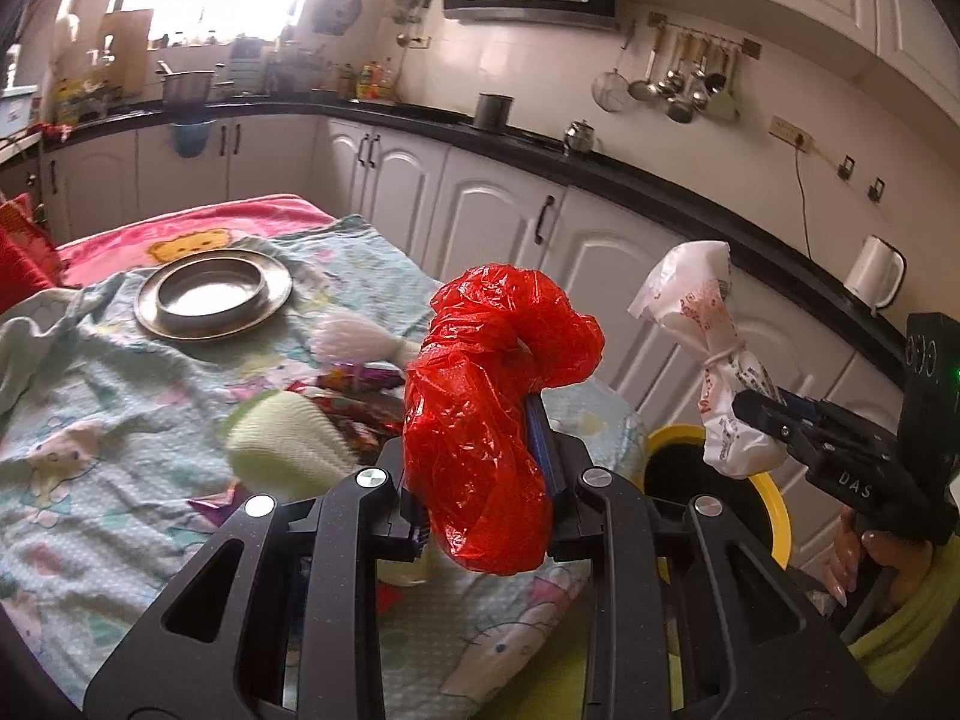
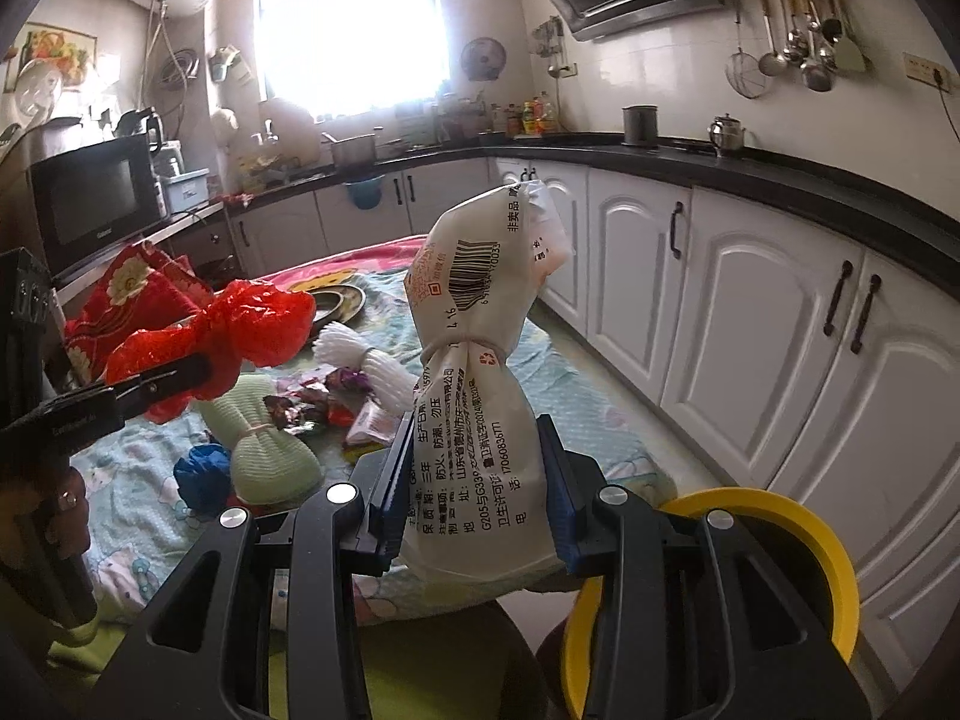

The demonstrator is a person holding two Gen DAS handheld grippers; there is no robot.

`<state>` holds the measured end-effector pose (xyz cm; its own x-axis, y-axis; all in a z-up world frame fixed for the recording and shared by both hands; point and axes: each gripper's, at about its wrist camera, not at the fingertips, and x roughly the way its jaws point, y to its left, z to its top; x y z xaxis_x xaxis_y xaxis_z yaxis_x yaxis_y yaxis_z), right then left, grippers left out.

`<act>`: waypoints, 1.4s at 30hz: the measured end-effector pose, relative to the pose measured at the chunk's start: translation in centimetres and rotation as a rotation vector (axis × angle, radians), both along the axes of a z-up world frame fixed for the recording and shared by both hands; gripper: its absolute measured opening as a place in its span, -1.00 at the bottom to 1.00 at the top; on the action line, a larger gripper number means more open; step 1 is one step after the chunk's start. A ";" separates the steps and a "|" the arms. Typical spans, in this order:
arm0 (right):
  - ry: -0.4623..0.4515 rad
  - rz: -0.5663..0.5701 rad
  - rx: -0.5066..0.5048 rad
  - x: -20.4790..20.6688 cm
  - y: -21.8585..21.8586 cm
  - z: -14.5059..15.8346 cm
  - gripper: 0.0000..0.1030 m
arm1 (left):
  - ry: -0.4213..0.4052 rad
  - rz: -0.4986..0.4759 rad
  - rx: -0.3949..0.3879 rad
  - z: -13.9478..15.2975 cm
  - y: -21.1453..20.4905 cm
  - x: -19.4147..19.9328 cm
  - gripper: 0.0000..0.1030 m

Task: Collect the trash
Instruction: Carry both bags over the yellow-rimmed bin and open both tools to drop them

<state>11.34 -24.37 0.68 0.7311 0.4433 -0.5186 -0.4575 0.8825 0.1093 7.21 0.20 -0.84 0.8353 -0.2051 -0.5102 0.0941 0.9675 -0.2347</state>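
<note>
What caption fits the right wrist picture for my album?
Right tool grips a tied white printed bag beside the yellow-rimmed bin; left tool holds a red bag.

The red bag [image 1: 480, 396] is thin, glossy, crinkled plastic; the white printed bag [image 2: 474, 384] smoother plastic. Soft matt cloth [image 1: 120, 420] covers the tabletop, bearing a dull metal plate [image 1: 213, 294].

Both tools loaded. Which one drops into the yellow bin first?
Right, probably. The right tool holds the white printed bag beside the yellow bin; the left tool with the red bag sits over the table.
</note>
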 end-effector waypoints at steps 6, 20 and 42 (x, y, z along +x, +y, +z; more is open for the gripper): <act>0.012 -0.065 -0.007 0.0 -2.1 -0.3 -0.29 | 0.014 -0.049 0.020 -0.5 -2.2 0.9 -0.61; 0.034 -0.184 -0.002 -0.3 -7.0 -1.0 -0.29 | 0.035 -0.200 0.051 -1.3 -9.0 3.3 -0.61; 0.151 -0.387 0.000 -0.8 -16.1 -5.3 -0.28 | 0.132 -0.387 0.108 -5.8 -18.4 6.2 -0.60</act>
